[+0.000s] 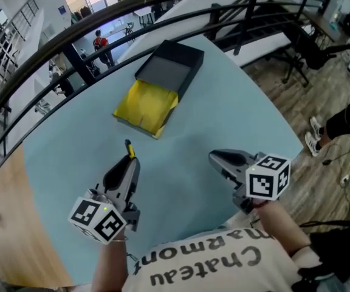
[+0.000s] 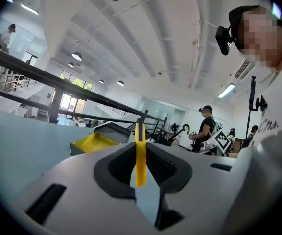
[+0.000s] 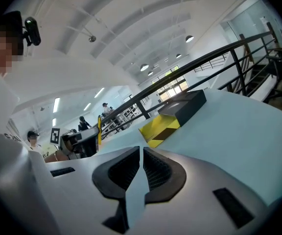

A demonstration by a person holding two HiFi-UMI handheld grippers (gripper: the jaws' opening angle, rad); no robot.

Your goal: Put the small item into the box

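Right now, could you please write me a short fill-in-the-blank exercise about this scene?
1. The left gripper is clamped on a thin ____ strip.
2. The right gripper is shut and holds ____.
3. The open box lies on the light ____ table.
Missing words: yellow; nothing; blue.

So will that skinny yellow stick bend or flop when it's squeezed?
Probably stiff: the yellow stick sticks straight out of the left gripper without drooping. Likely light too, being so thin. It looks flat, so it should slide rather than roll once in the box.
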